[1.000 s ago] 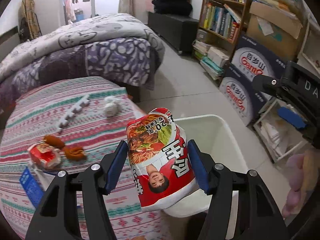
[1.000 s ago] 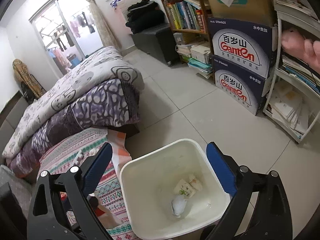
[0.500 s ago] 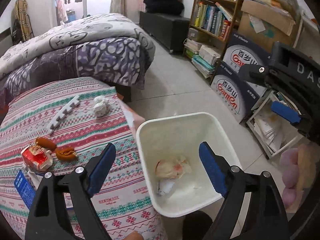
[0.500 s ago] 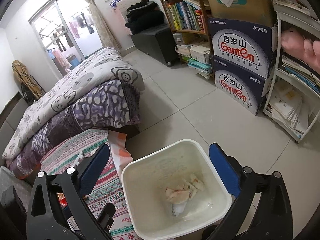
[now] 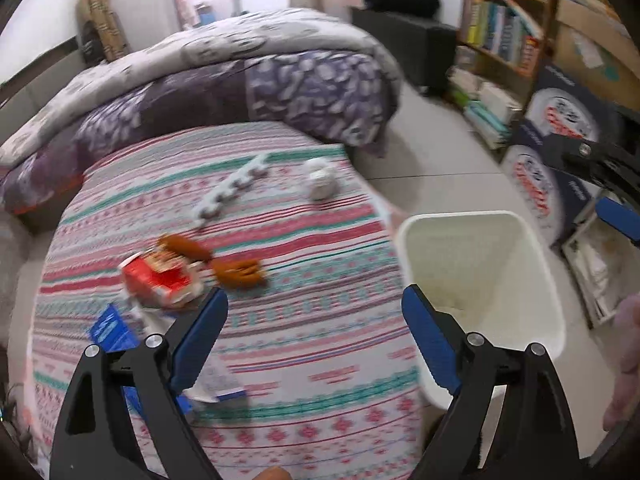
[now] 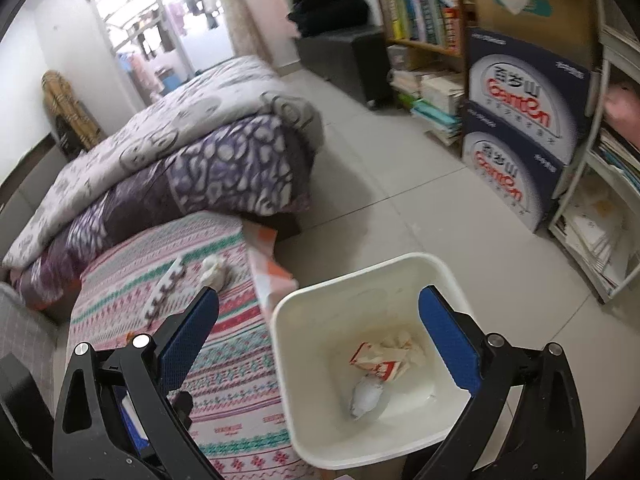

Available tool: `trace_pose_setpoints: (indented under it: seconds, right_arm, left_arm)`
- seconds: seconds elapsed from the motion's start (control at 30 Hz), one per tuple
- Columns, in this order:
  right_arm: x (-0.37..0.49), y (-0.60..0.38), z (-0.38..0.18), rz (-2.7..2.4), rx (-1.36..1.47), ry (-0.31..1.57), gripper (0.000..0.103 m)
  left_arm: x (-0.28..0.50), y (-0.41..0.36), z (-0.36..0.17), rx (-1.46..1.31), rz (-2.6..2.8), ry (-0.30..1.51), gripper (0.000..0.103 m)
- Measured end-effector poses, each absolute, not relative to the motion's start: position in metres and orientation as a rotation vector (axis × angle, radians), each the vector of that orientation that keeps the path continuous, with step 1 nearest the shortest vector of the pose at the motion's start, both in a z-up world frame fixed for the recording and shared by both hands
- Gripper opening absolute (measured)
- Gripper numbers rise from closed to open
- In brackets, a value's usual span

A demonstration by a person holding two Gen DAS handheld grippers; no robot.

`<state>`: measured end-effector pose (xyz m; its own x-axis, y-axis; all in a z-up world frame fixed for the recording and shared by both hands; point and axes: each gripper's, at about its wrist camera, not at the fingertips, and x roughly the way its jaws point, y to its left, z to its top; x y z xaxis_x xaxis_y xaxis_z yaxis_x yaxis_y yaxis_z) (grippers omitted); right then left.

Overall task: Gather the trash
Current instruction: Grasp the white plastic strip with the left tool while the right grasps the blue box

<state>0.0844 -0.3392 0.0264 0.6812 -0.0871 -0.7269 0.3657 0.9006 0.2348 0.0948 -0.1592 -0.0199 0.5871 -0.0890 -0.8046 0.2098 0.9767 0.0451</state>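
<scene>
1. Table (image 5: 304, 344) with the striped cloth is filling most of the left wrist view; white bin (image 5: 532, 280) is standing on the floor just beside its edge at 3 o'clock.
2. Bin contents, right wrist view: a flattened red-and-white packet (image 6: 380, 360) and a crumpled white wad (image 6: 366, 396) are lying on the bottom.
3. Remaining trash is all sitting on the cloth: red wrapper (image 5: 160, 280) at 10 o'clock from the jaws, brown scraps (image 5: 240, 272) touching it on the right, white notched strip (image 5: 232, 192) and paper ball (image 5: 320, 178) further out at 12 o'clock.
4. Left gripper (image 5: 314, 344) is hovering wide open and empty, nose over the table. Red wrapper is nearest to it, just off the left finger; long axis is running roughly 10 to 4, so my guess is a slight twist is needed.
5. Right gripper (image 6: 318, 344) is also gaping, empty, hanging over the bin rim (image 6: 276, 312); farther from the table trash.
6. Versus a second ago: the noodle packet is no longer clamped in the left jaws, it is lying in the bin, and the left gripper is swinging back toward the table.
</scene>
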Motion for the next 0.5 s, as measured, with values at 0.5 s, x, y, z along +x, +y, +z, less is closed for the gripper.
trace_pose_setpoints:
  seconds: [0.5]
  right_arm:
    - [0.107, -0.282, 0.004, -0.164, 0.267, 0.886, 0.096]
  left_arm:
    - [0.130, -0.082, -0.072, 0.091, 0.079, 1.140, 0.088]
